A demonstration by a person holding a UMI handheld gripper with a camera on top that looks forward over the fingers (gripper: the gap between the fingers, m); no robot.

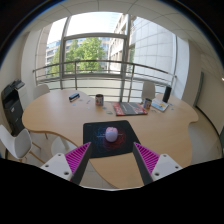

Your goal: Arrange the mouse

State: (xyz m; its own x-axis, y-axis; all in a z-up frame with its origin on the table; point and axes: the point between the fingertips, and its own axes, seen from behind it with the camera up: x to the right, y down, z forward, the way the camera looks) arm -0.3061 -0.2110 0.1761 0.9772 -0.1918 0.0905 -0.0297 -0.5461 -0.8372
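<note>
The mouse point(111, 135) is seen resting on a dark mouse pad point(109, 133) on the table point(60, 115), just ahead of the fingers. The gripper point(112, 158) is held released, its 2 pads point(78, 156) spread wide and aimed either side of the mouse, apparently to straddle it for a grasp.

Round light-wood desk point(60, 118) fills mid frame. Dark mouse pad point(108, 135) at lower center with a pinkish mouse point(111, 133) on it. Far edge: cup point(99, 99) at center, notebook point(129, 108) center right, small device point(74, 97) upper left.
</note>
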